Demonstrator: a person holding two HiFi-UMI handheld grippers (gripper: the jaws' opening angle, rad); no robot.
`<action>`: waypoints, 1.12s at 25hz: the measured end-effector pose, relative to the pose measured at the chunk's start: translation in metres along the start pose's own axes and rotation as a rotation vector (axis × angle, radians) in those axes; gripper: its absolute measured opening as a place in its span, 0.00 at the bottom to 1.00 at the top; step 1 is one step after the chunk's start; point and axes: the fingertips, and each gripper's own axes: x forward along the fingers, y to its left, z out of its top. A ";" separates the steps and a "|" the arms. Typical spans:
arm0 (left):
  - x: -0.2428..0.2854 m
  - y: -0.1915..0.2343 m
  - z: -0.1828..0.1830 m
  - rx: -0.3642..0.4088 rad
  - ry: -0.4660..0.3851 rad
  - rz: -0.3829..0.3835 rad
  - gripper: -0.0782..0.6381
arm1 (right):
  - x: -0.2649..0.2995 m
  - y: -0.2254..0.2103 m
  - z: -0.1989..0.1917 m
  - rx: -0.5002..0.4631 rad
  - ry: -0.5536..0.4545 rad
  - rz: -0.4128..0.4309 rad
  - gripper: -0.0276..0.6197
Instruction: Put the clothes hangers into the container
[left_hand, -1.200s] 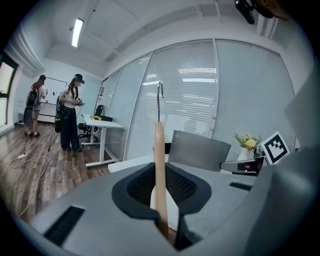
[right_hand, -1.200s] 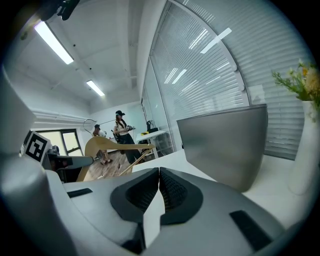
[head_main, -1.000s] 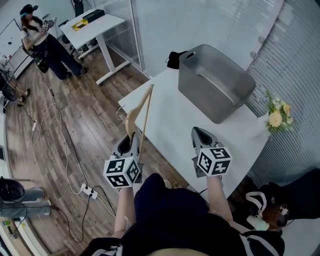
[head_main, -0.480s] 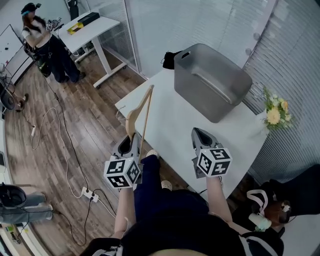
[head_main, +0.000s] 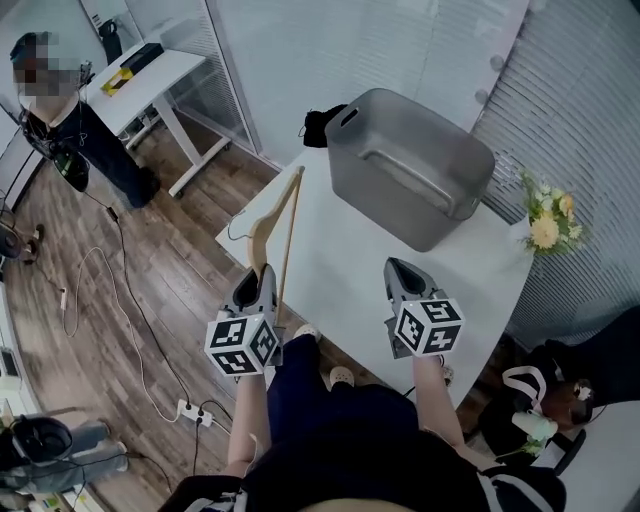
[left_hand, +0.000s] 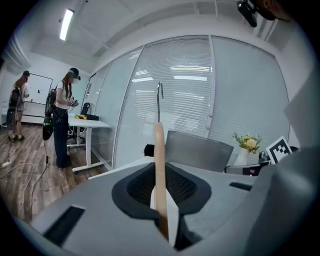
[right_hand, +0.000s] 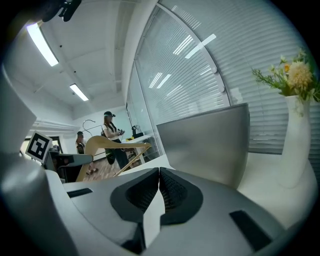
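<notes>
Hanger (head_main: 292, 222) is pinched in our left gripper (head_main: 262, 272), fingers (left_hand: 135, 187) squeezed onto the wood near one end. That leaves it poking out away from us, long axis running forward along the tabletop (head_main: 340, 270) edge, hook on top. The container (head_main: 420, 150) sits ahead and off to the right of the far tip, well apart. So we reckon the next move is a swing forward and right, then dipping the far end into the opening. Our right gripper (head_main: 397, 265) has its fingers closed on nothing. It looks a bit nearer the container, but the left has the goods.
</notes>
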 end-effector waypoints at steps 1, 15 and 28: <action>0.004 0.002 0.003 0.003 0.008 -0.009 0.19 | 0.002 0.000 0.002 0.008 0.000 -0.011 0.08; 0.101 0.036 0.034 0.049 0.091 -0.150 0.19 | 0.050 -0.021 0.019 0.085 -0.004 -0.185 0.08; 0.171 0.044 0.047 0.062 0.146 -0.288 0.19 | 0.063 -0.036 0.026 0.133 -0.004 -0.354 0.08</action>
